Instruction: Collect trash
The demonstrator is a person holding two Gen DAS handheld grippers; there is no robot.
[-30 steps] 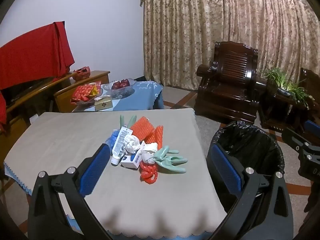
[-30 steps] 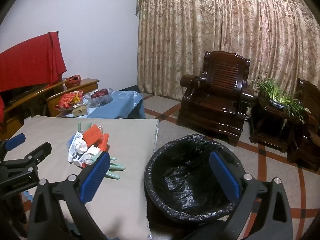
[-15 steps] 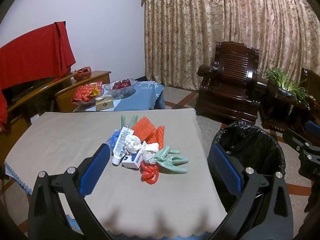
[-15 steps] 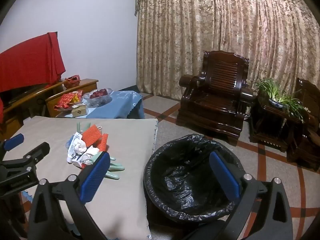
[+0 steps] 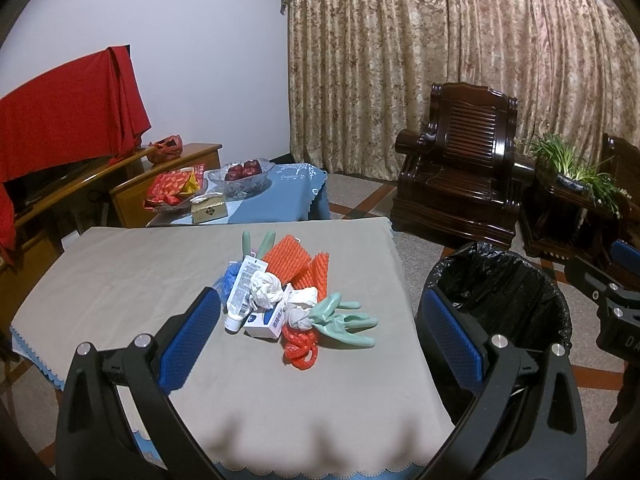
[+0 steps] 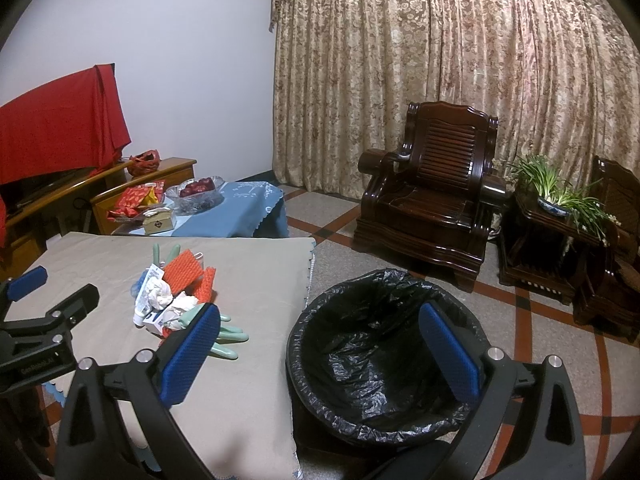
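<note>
A pile of trash (image 5: 288,292) lies mid-table on the beige cloth (image 5: 120,280): orange foam netting (image 5: 286,256), crumpled white tissue (image 5: 266,288), a white tube (image 5: 242,294), a small white-and-blue box (image 5: 266,322), a green rubber glove (image 5: 344,320) and a red net (image 5: 298,348). My left gripper (image 5: 320,340) hovers open above the table's near side, nothing between its fingers. My right gripper (image 6: 320,348) is open too, over the black-lined bin (image 6: 384,344) that stands on the floor right of the table. The pile (image 6: 172,296) shows at left in the right wrist view.
Behind the table stands a low blue-covered table (image 5: 280,196) with a glass fruit bowl (image 5: 240,174), snack packs and a tissue box. A dark wooden armchair (image 5: 460,176) and a plant stand (image 5: 568,200) are at the right. A red cloth (image 5: 68,108) drapes a cabinet at left.
Both views shift only slightly; the pile and bin stay put, and both grippers remain open.
</note>
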